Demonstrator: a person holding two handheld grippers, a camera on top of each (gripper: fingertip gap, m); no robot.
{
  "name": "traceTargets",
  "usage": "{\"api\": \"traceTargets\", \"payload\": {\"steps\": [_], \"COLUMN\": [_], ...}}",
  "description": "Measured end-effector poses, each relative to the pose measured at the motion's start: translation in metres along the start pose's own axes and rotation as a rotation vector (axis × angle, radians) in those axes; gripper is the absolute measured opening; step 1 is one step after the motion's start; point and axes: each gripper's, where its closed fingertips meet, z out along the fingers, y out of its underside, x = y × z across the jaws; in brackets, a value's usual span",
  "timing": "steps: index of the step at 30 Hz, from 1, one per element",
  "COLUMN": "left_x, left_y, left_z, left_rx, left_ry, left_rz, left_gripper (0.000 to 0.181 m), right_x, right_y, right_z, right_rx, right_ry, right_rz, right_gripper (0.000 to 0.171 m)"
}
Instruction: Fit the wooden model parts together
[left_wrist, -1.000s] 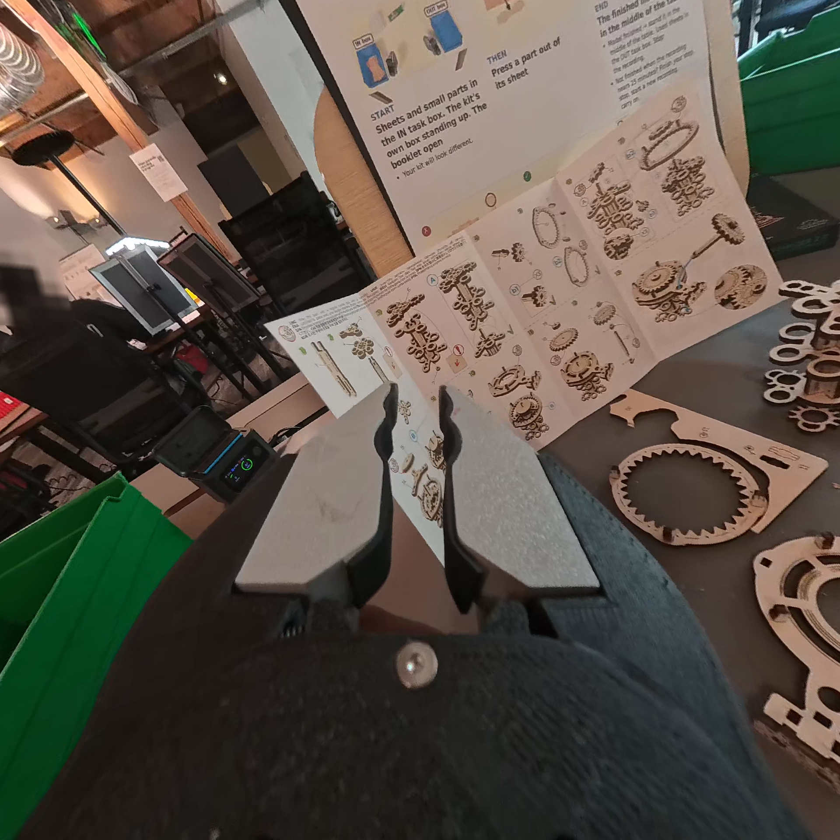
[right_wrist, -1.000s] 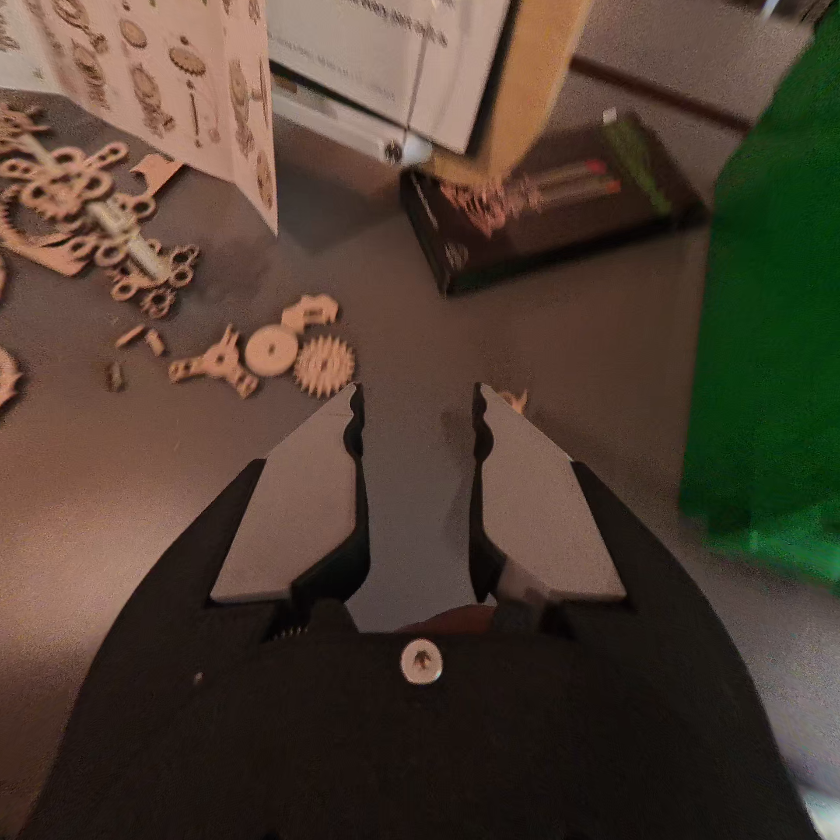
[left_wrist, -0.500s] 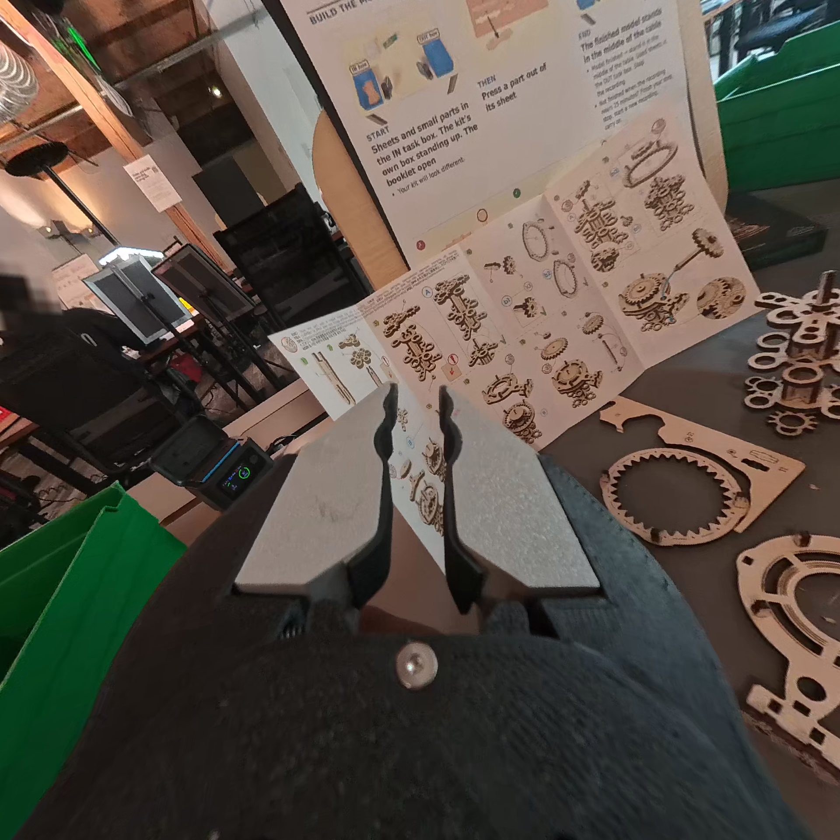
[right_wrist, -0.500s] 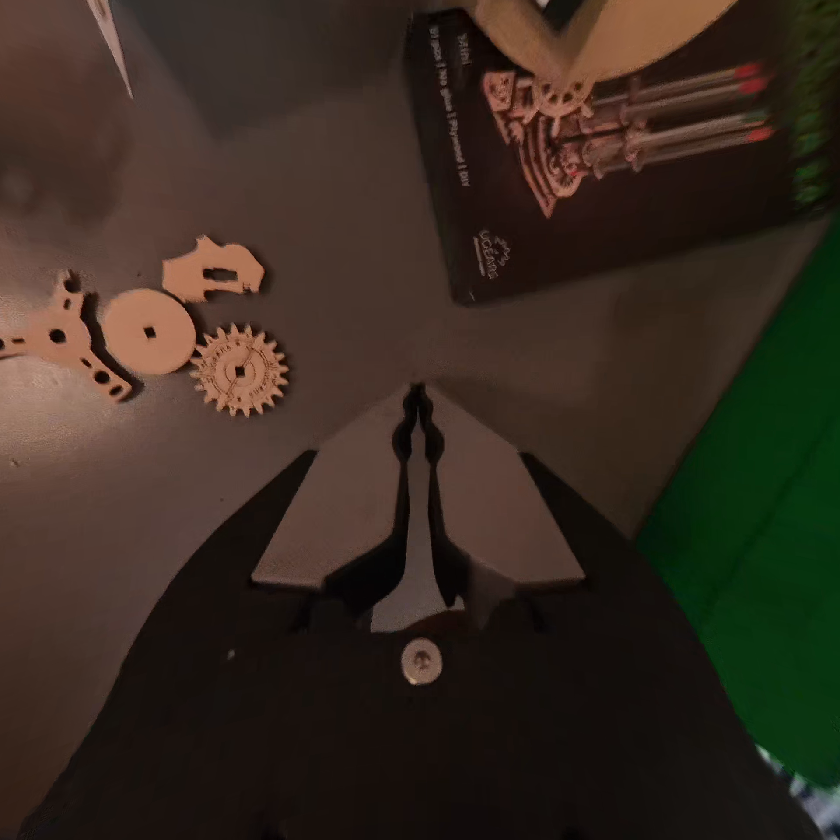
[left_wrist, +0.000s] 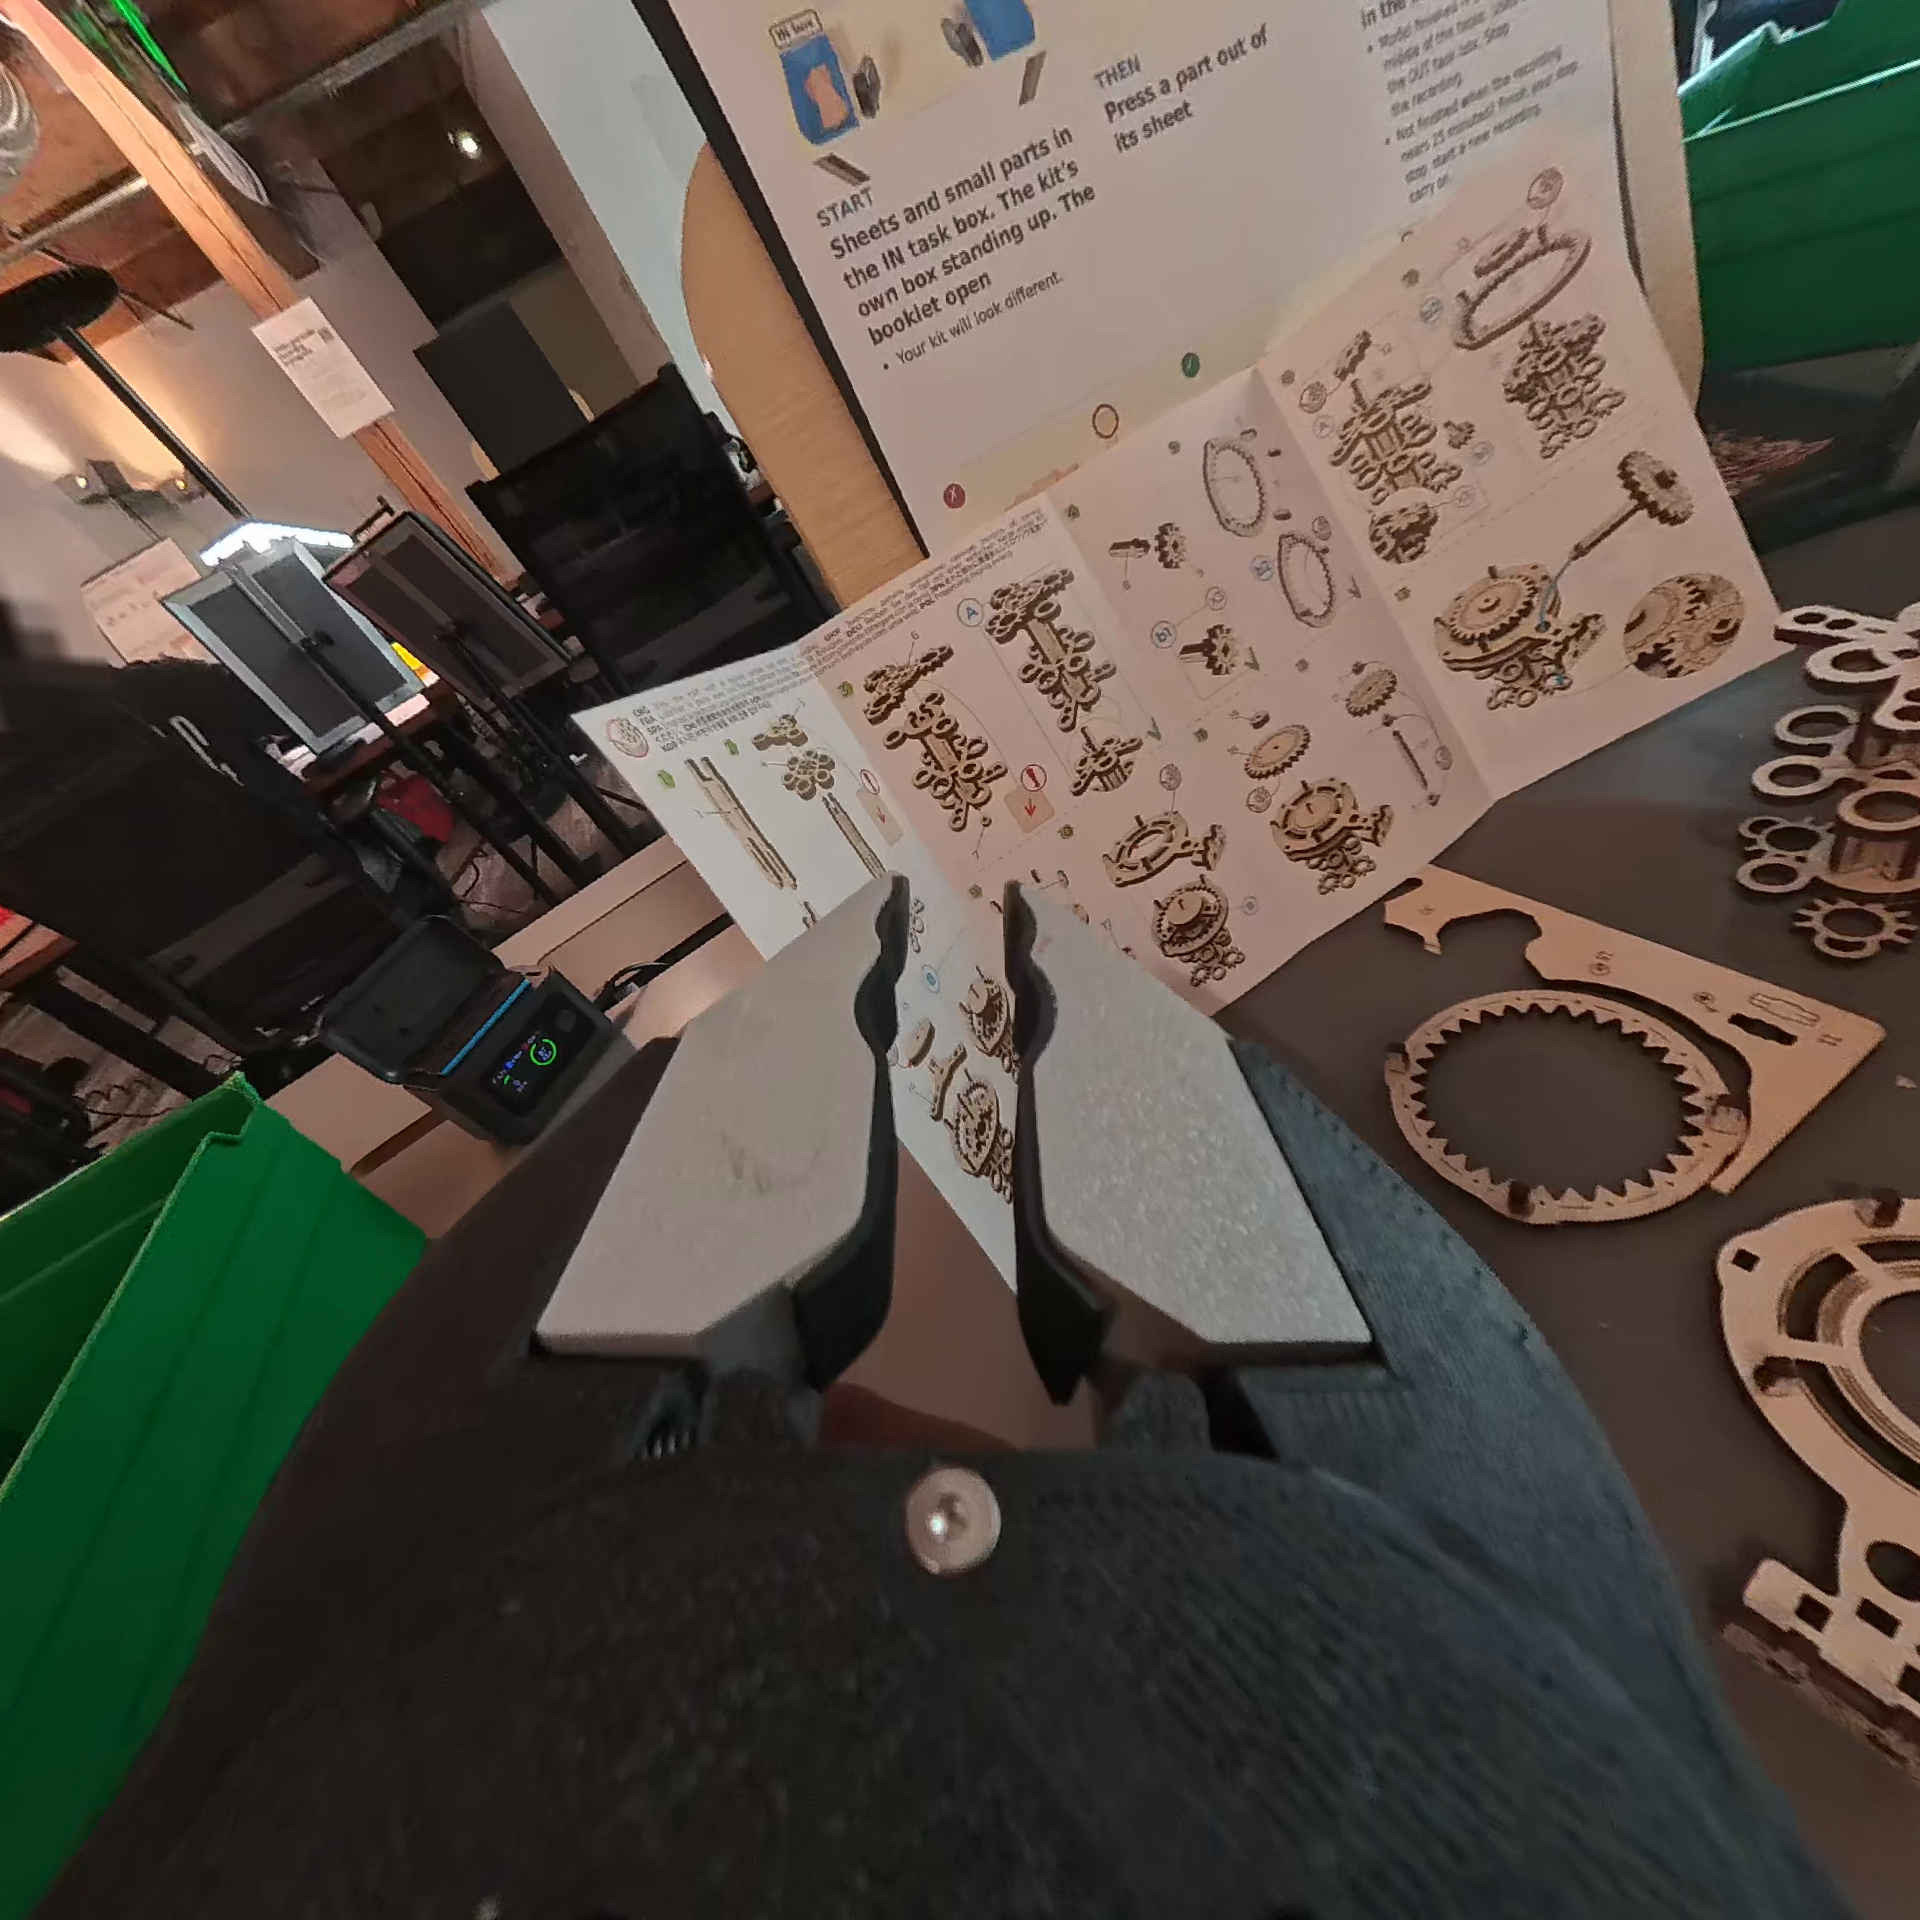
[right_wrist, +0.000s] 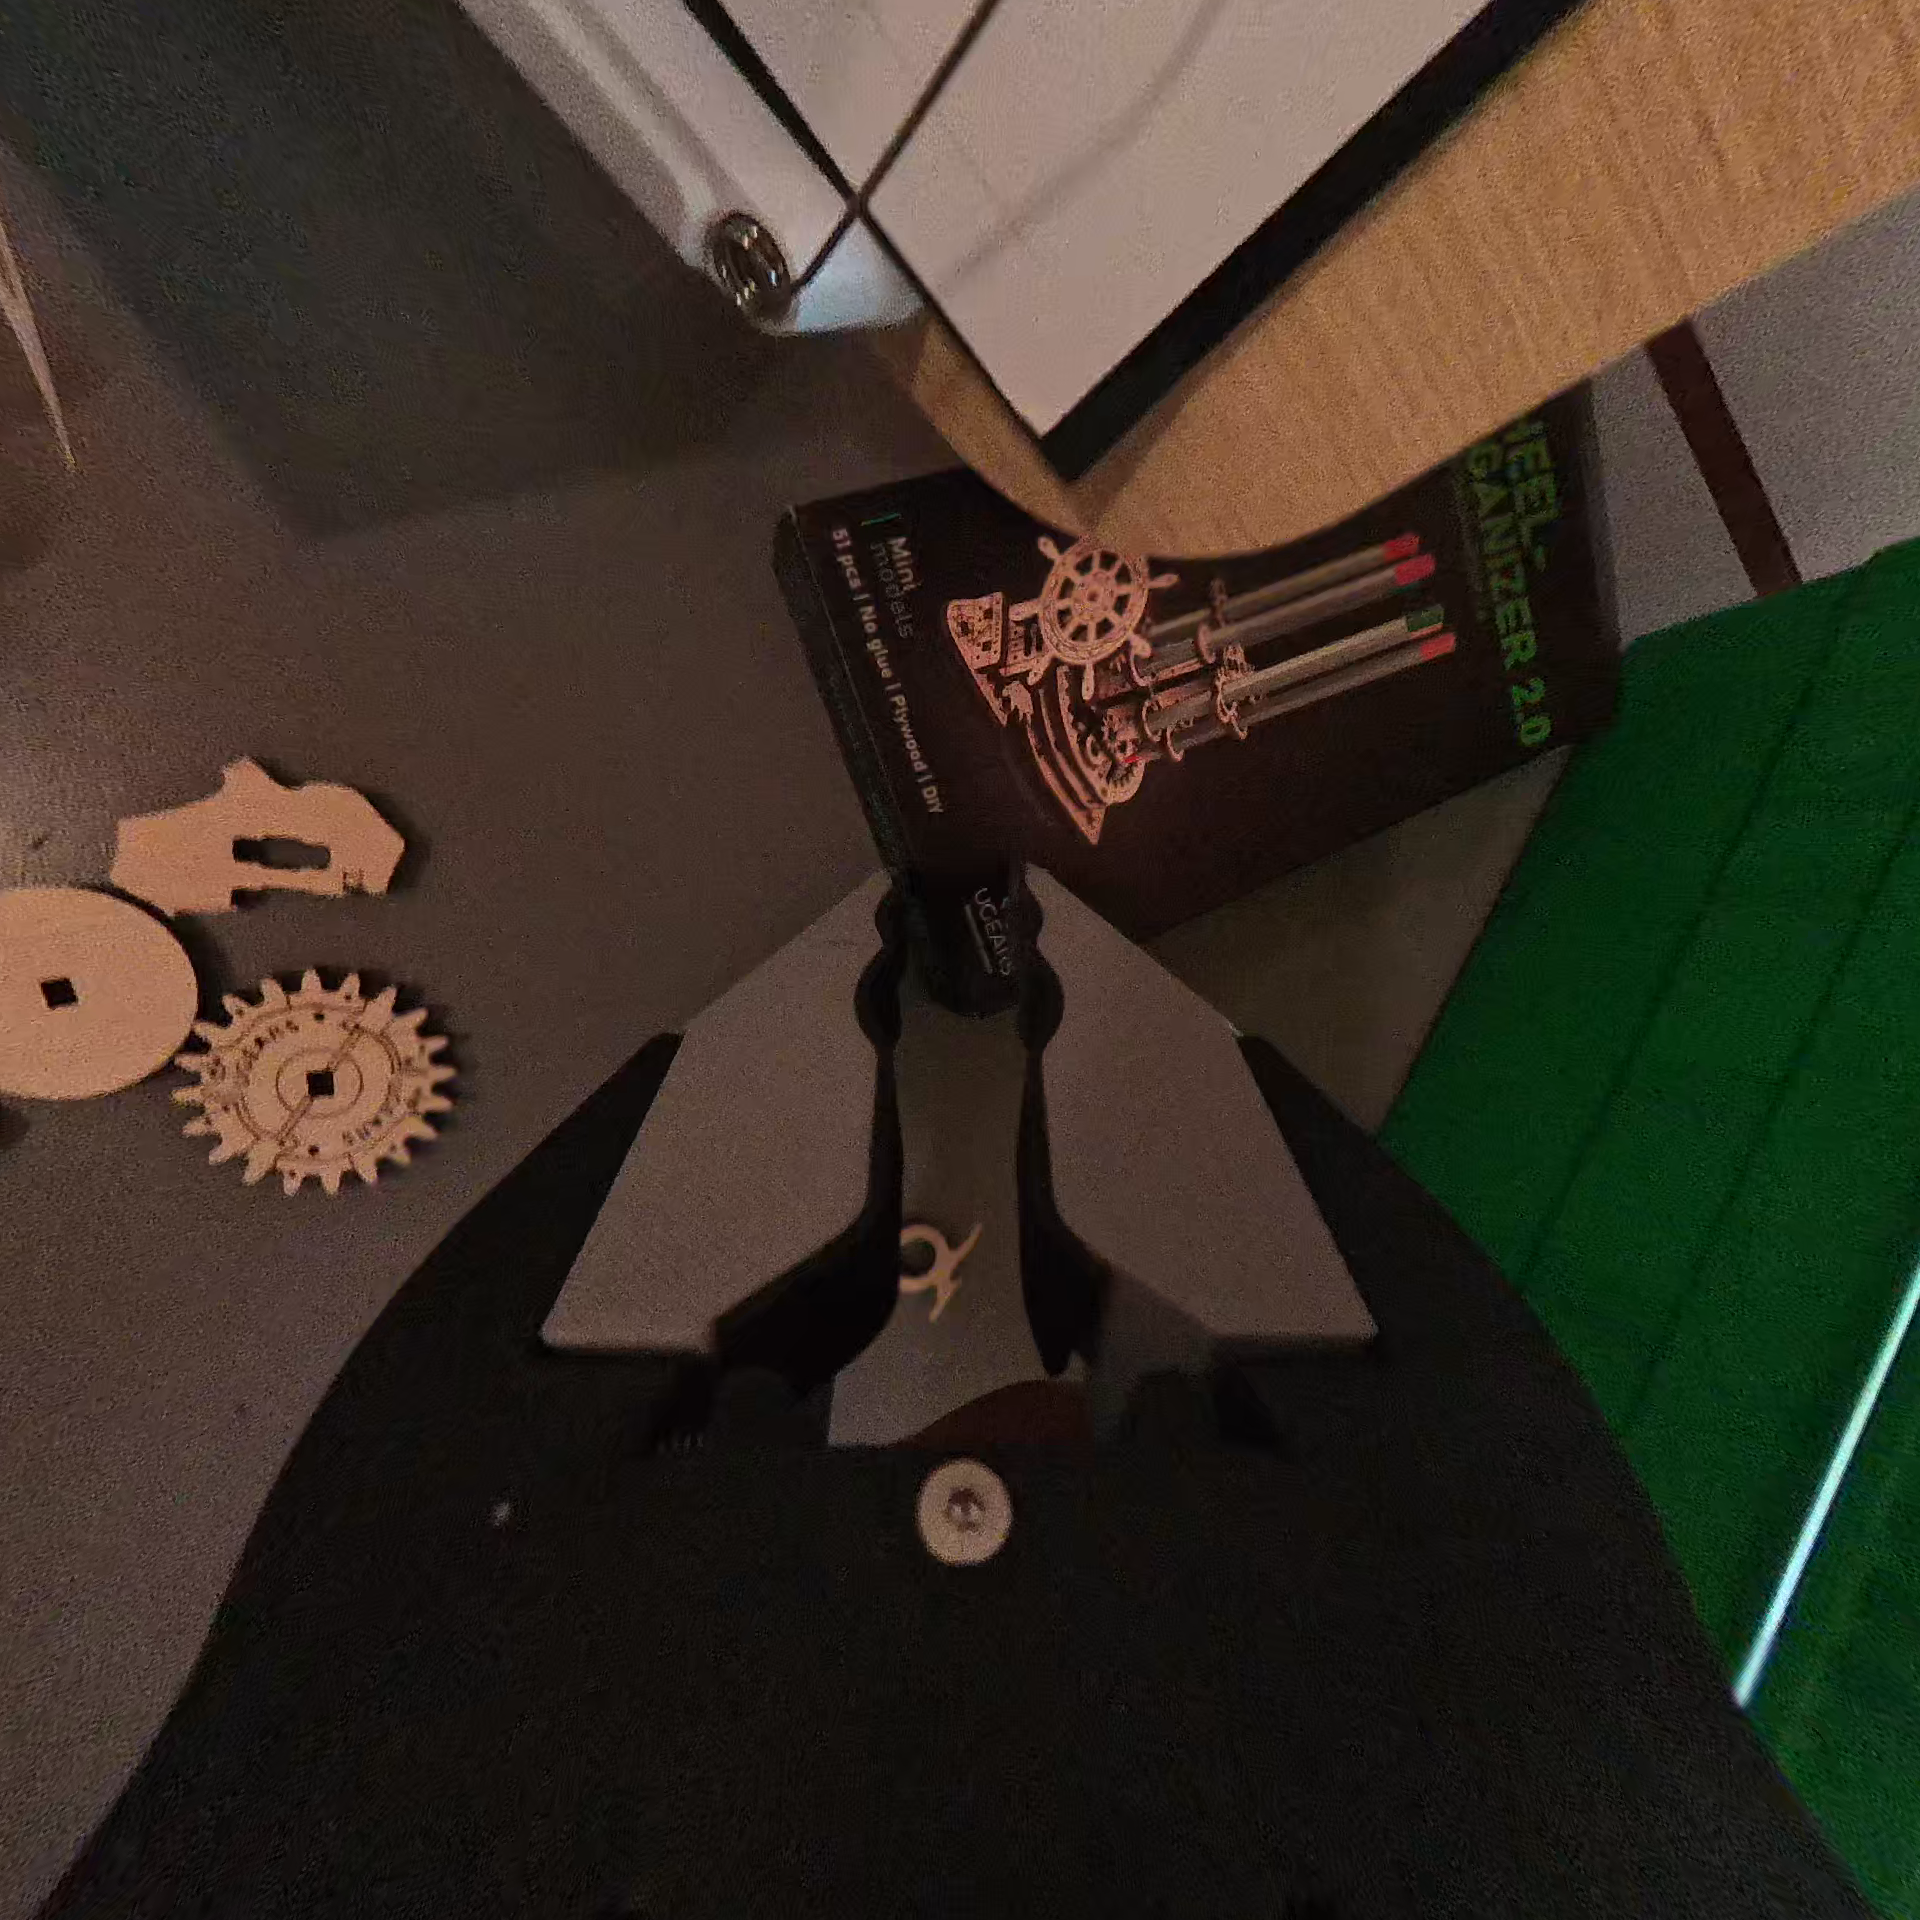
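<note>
The right claw (right_wrist: 961, 914) is seen parted by a narrow gap, with nothing clamped; a tiny curled wooden piece (right_wrist: 935, 1262) lies on the bench (right_wrist: 582, 727) under the gap between its fingers, nearer the claw's base than its tips. The left claw (left_wrist: 954, 914) is likewise slightly apart and empty, held above the bench and aimed at the booklet (left_wrist: 1299, 727). Left of the curled piece lie a gear (right_wrist: 315, 1081), a disc (right_wrist: 78, 992) and a flat cut-out (right_wrist: 260, 847); beyond it lies the black box (right_wrist: 1195, 675), and to its right a green bin (right_wrist: 1662, 1039). From here the piece could be missed or flicked away if the claw is closed at the tips, since it sits so far back; being so thin and small, it could also snap or slip under a hard squeeze.
</note>
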Motion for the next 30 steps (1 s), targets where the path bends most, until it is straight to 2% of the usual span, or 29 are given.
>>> {"api": "traceTargets", "payload": {"steps": [2,4,7,8,12,13,14,15,17,21,22,23,24,27,30], "left_x": [0.0,0.0,-0.001,0.0,0.003,0.004,0.004,0.004,0.002,-0.004,-0.006,-0.006,-0.007,-0.008,-0.007], "left_y": [-0.004,-0.007,-0.011,-0.012,-0.012,-0.012,-0.011,-0.01,-0.008,-0.013,-0.015,-0.019,-0.021,-0.026,-0.029], "left_z": [-0.002,-0.004,-0.006,-0.006,-0.006,-0.006,-0.005,-0.005,-0.004,-0.008,-0.01,-0.012,-0.014,-0.017,-0.019], "left_rx": [0.013,0.023,0.037,0.039,0.039,0.038,0.036,0.033,0.027,0.048,0.059,0.071,0.082,0.1,0.111], "left_ry": [0.0,-0.001,-0.001,0.002,0.006,0.007,0.007,0.006,0.004,0.0,0.0,0.001,0.0,0.004,0.006], "left_rz": [-0.001,0.001,-0.006,-0.008,0.0,-0.001,-0.003,-0.004,-0.01,-0.04,-0.048,-0.054,-0.057,-0.064,-0.062], "left_gripper": [0.015,0.015,0.015,0.015,0.015,0.015,0.015,0.015,0.015,0.015,0.015,0.015,0.015,0.015,0.014], "right_x": [0.0,-0.011,-0.024,-0.019,0.012,0.019,0.027,0.03,0.016,0.009,0.011,0.011,0.008,-0.005,-0.007], "right_y": [0.018,0.033,0.049,0.049,0.022,0.018,0.019,0.023,0.027,0.03,0.03,0.028,0.027,0.039,0.042], "right_z": [-0.011,-0.026,-0.043,-0.045,-0.04,-0.033,-0.023,-0.011,0.012,0.024,0.022,0.016,0.01,-0.002,-0.019], "right_rx": [-0.059,-0.096,-0.123,-0.118,0.002,-0.004,-0.043,-0.107,-0.226,-0.277,-0.279,-0.276,-0.275,-0.36,-0.345], "right_ry": [-0.003,-0.031,-0.074,-0.052,0.05,0.081,0.127,0.149,0.047,-0.062,-0.064,-0.073,-0.091,-0.116,-0.089], "right_rz": [0.019,0.034,0.084,0.154,0.483,0.53,0.561,0.594,0.656,0.762,0.753,0.73,0.695,0.593,0.541], "right_gripper": [0.013,0.002,0.0,0.009,0.118,0.142,0.158,0.155,0.157,0.159,0.153,0.129,0.112,0.11,0.11]}}
